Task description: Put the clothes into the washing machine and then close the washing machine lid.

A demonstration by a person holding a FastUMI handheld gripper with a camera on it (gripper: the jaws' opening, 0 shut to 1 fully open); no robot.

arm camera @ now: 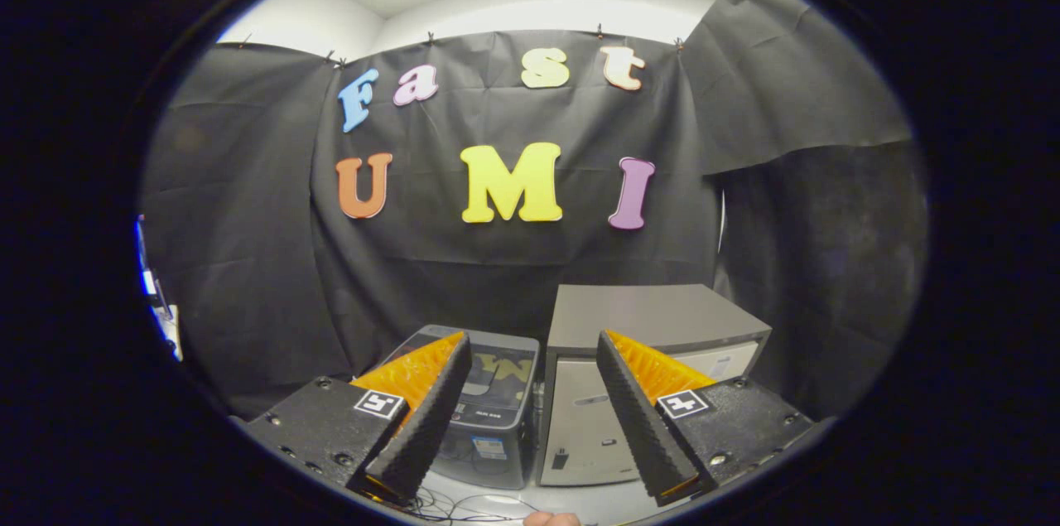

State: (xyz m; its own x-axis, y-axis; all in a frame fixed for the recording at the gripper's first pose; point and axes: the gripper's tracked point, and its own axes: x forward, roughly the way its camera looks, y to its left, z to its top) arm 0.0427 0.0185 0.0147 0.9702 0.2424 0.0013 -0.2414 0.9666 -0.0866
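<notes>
With its fingers held wide apart and gripping nothing, the gripper (534, 418) is seen facing the small lid-down washing machine (484, 406) beside a grey cabinet (654, 327), a scene fitting either an approach or a finished load.

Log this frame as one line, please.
stage: approach | tongs: open, holding nothing | ahead: dark washing machine, lid down, beside grey cabinet | clothes: none seen | lid step: not begun

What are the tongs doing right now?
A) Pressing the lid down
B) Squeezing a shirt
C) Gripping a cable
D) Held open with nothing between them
D: the tongs stand wide apart with nothing between them, the dark washing machine and grey cabinet beyond.
</notes>
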